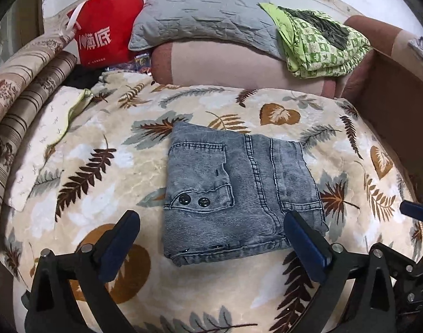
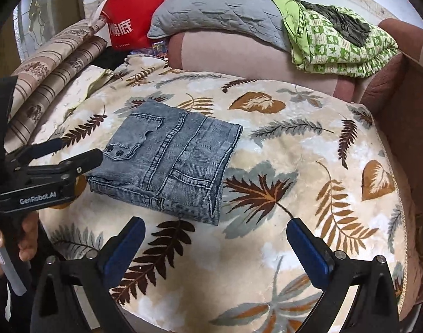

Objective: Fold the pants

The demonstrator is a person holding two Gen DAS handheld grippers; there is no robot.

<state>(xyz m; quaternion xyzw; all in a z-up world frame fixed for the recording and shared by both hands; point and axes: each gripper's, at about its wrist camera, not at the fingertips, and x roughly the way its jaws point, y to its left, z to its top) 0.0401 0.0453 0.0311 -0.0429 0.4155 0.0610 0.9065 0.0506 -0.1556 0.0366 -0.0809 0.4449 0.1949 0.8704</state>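
The pants (image 1: 239, 188) are grey-blue denim, folded into a compact square with a buttoned pocket on top. They lie flat on the leaf-patterned blanket (image 1: 100, 194). My left gripper (image 1: 211, 216) hovers just in front of their near edge, open wide, and its blue pads touch no cloth. In the right wrist view the pants (image 2: 169, 161) lie left of centre on the blanket (image 2: 294, 166). My right gripper (image 2: 215, 222) stands open in front of and to the right of them, with nothing between its fingers. The left gripper (image 2: 75, 149) shows there too, beside the pants' left edge.
At the back lie a red paper bag (image 1: 108, 27), a grey pillow (image 1: 203, 14) and a folded green checked quilt (image 1: 322, 47) on a pink bolster. Striped bedding (image 1: 22, 97) is piled on the left. A brown padded wall (image 1: 391, 105) bounds the right. A hand (image 2: 28, 238) holds the left gripper.
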